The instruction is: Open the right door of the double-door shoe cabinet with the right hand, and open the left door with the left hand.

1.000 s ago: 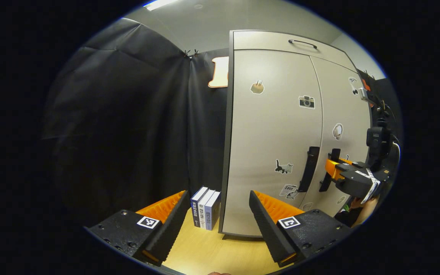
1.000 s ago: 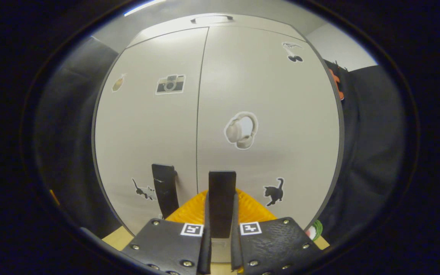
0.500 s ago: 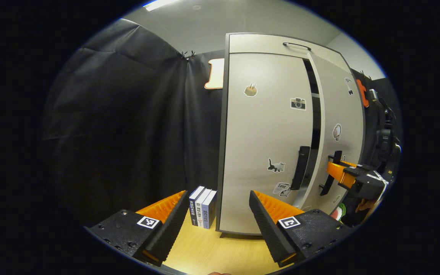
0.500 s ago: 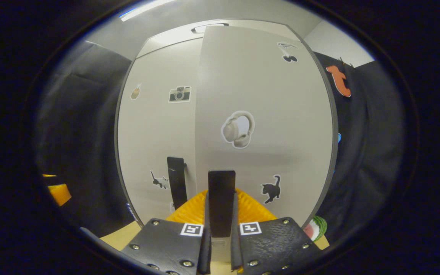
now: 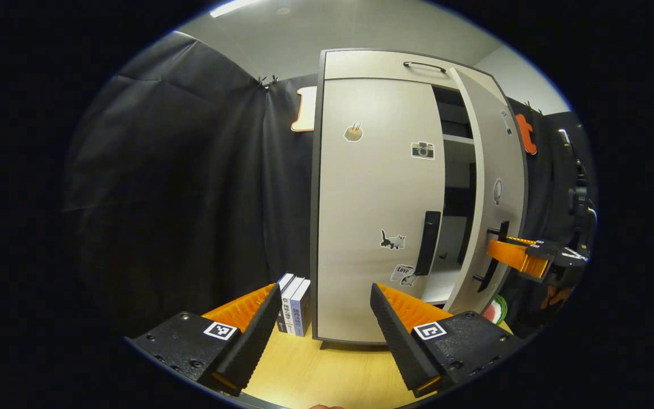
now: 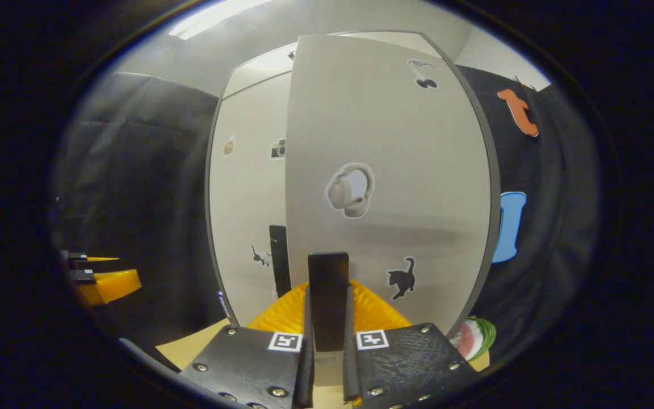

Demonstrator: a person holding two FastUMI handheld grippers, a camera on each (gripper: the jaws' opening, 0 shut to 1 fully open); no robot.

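Note:
The pale shoe cabinet stands ahead in the left gripper view. Its left door [image 5: 372, 199] is closed, with the dark vertical handle [image 5: 428, 243] free. The right door [image 5: 494, 187] stands swung partly outward, showing dark shelves [image 5: 455, 139] inside. My right gripper [image 5: 500, 250] is shut on the right door's handle [image 6: 328, 295], which stands upright between both fingers of the right gripper [image 6: 328, 326]. My left gripper [image 5: 324, 289] is open and holds nothing, a short way in front of the left door. The left gripper [image 6: 103, 281] also appears at the left edge of the right gripper view.
Three books [image 5: 293, 304] stand upright against the cabinet's left side on the wooden surface [image 5: 315, 369]. A watermelon-patterned object [image 6: 474, 338] lies by the cabinet's right foot, under the swung door. Black cloth closes off the left and right.
The right door has gone from closed to partly open, pulled outward by the shut right gripper. The left gripper stays open and has drifted slightly left of the cabinet.

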